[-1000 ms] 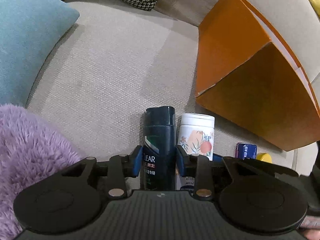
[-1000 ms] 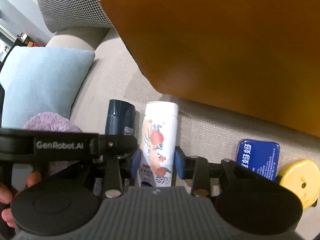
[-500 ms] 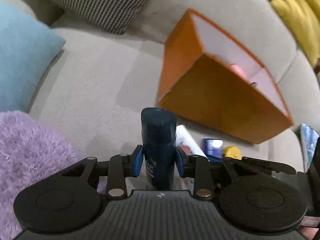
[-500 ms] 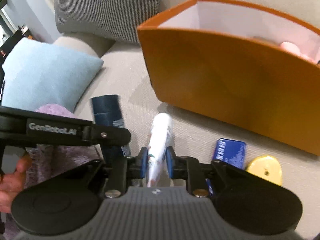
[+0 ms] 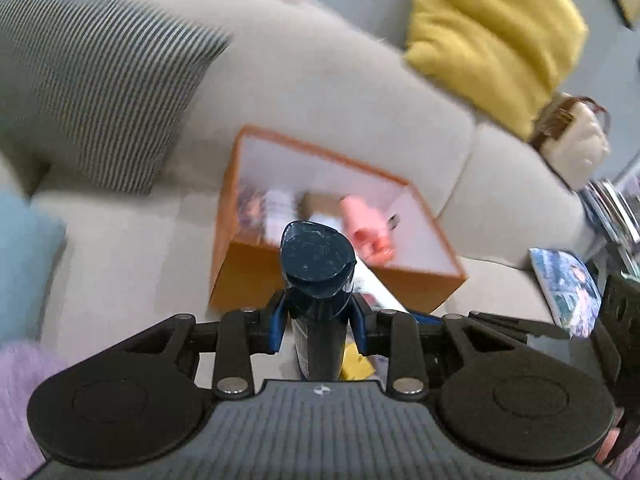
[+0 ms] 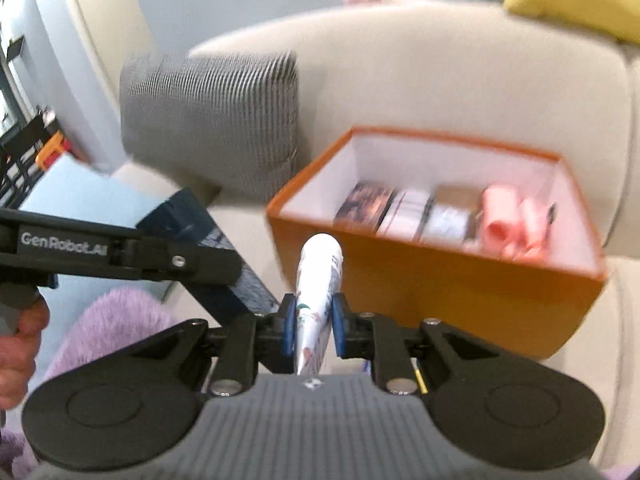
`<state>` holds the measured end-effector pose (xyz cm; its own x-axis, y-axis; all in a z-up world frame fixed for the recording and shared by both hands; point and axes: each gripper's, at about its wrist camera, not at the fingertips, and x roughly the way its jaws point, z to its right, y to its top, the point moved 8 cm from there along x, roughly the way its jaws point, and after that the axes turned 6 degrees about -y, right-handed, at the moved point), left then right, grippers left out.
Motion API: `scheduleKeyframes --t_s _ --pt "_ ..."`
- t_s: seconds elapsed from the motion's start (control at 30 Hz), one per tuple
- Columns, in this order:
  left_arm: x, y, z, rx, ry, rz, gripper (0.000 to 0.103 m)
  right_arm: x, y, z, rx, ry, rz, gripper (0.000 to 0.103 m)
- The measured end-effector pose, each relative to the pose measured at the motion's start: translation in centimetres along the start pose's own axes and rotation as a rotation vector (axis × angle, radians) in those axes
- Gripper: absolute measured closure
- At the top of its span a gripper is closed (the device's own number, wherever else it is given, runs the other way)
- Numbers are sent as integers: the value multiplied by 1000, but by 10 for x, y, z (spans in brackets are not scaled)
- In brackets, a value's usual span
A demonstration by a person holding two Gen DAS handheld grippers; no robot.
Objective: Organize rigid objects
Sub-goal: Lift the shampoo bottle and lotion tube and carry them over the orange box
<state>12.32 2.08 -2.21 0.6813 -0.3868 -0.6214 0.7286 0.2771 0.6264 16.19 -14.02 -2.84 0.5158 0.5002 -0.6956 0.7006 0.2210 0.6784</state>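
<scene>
My left gripper [image 5: 318,326] is shut on a dark blue shampoo bottle [image 5: 318,268] and holds it in the air, in front of an open orange box [image 5: 248,276] on the beige sofa. My right gripper [image 6: 314,330] is shut on a white flower-printed tube [image 6: 318,276], also lifted, just in front of the orange box [image 6: 440,292]. The box holds several small packs [image 6: 404,210] and a pink item [image 6: 508,226]. The left gripper with its dark bottle [image 6: 208,232] shows at the left of the right wrist view.
A houndstooth cushion [image 5: 96,104] leans on the sofa back left of the box. A yellow cushion [image 5: 492,36] and a white bag [image 5: 576,144] are at the right. A light blue pillow [image 5: 24,256] and purple fluffy throw [image 6: 112,328] lie at the left. A magazine [image 5: 564,292] lies at the right.
Both grippers have risen from the sofa seat with their bottle and tube. The views now look down into the open orange box. The tin and yellow item have dropped out of sight.
</scene>
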Motion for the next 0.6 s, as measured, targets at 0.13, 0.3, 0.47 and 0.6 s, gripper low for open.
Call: scheduleKeyframes --t_s 0.13,0.3,0.47,0.6 --pt "-6 42 34 172 -10 21 66 -17 33 22 1 -32 66 84" --pt "8 87 74 413 23 -1 66 -19 71 48 -7 -75 123 84" --pt "67 92 72 574 120 -160 66 4 83 73 17 -110 86 84" --pt "119 70 48 636 192 -340 66 19 78 86 25 -104 34 84"
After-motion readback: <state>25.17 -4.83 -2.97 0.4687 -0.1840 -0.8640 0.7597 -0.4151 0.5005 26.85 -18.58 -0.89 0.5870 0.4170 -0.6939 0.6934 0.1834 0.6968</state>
